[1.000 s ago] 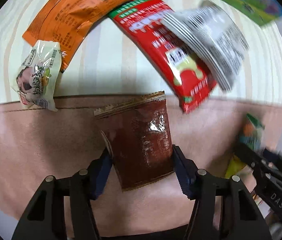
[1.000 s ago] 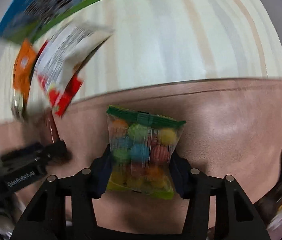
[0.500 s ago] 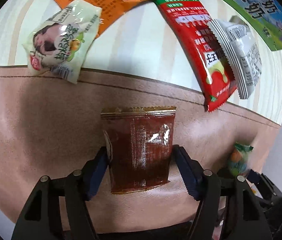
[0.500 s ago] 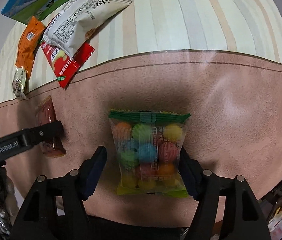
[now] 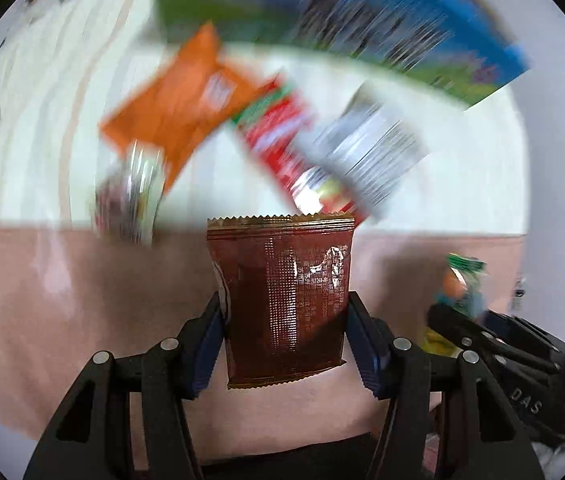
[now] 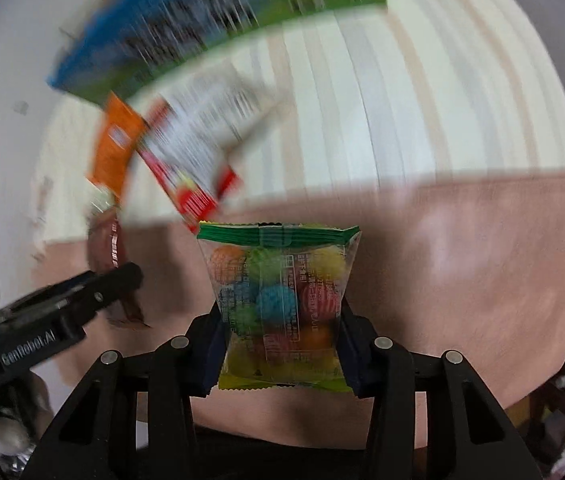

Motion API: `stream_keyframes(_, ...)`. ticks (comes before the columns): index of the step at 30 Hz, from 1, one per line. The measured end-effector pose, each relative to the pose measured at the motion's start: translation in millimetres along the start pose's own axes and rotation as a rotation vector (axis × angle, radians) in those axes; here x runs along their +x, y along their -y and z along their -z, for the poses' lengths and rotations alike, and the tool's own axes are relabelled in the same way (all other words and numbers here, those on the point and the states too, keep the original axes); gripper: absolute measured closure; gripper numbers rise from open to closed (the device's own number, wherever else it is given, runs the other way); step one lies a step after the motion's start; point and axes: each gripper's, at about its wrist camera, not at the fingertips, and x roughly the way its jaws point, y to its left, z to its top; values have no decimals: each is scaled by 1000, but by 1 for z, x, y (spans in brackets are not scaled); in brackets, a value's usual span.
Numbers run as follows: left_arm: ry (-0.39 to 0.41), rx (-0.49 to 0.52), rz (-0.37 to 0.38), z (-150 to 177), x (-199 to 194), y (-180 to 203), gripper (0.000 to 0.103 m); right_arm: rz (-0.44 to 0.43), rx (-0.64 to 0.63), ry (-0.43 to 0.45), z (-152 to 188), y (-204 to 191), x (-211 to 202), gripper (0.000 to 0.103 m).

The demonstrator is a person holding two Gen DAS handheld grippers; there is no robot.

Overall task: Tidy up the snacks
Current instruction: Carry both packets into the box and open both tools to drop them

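Left wrist view: the left claw (image 5: 286, 332), jaws just closing, grips a brown snack packet (image 5: 282, 300). Blurred orange packet (image 5: 180, 100) at eleven o'clock. Right wrist view: the right claw (image 6: 280, 336), also just closing, pinches a candy bag (image 6: 278, 304).

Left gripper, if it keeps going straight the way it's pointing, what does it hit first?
Probably the pink tablecloth border. The left gripper, shut on the brown packet, points steeply down at it, short of the blurred snack pile. Depth is unclear.
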Motion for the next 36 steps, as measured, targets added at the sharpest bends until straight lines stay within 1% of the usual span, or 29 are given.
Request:
stream_keyframes(4, 97, 33, 83, -44, -59, 20, 48, -61, -47, 96, -46, -15, -60, 53)
stream_keyframes(6, 136, 42, 98, -66, -79, 36, 48, -79, -74, 140, -72, -24, -90, 53)
stream_keyframes(7, 154, 46, 103, -82, -91, 36, 48, -81, -88, 160, -84, -29, -100, 53)
stream_keyframes(9, 184, 58, 91, -116, -102, 47, 48, -71, -115, 188, -112, -43, -111, 53)
stream_keyframes(10, 197, 62, 79, -128, -101, 59, 48, -58, -131, 205, -129, -46, -119, 53)
stream_keyframes(11, 211, 70, 56, -143, -106, 64, 48, -41, -141, 215, -146, -55, -119, 53)
stream_keyframes(12, 214, 78, 35, -154, -106, 72, 48, -19, -152, 220, -160, -56, -122, 53)
stream_keyframes(14, 207, 80, 4, -186, -103, 72, 48, 20, -163, 212, -190, -63, -115, 53)
stream_keyframes(16, 172, 86, -26, -209, -96, 72, 48, 52, -166, 188, -212, -65, -107, 53)
stream_keyframes(18, 132, 65, -51, -232, -81, 64, 48, 100, -171, 162, -238, -66, -94, 53)
stream_keyframes(22, 56, 25, -74, -263, -53, 47, 48, 174, -159, 95, -277, -57, -68, 53)
stream_keyframes(26, -11, 11, -98, -276, -22, 33, 48, 194, -139, 42, -289, -49, -35, 53)
stream_keyframes(30, -69, -1, -106, -283, 7, 23, 48, 206, -133, 9, -294, -44, -19, 53)
stream_keyframes(32, -97, 3, -110, -285, 16, 20, 47, 198, -121, -38, -294, -40, -8, 53)
stream_keyframes(33, -103, 5, -122, -286, 19, 20, 47, 180, -108, -69, -295, -37, -2, 52)
stream_keyframes(35, -107, 6, -130, -285, 21, 22, 46, 188, -113, -88, -295, -39, 4, 45)
stream_keyframes(36, -103, 2, -123, -285, 20, 23, 42, 184, -109, -87, -295, -40, 5, 41)
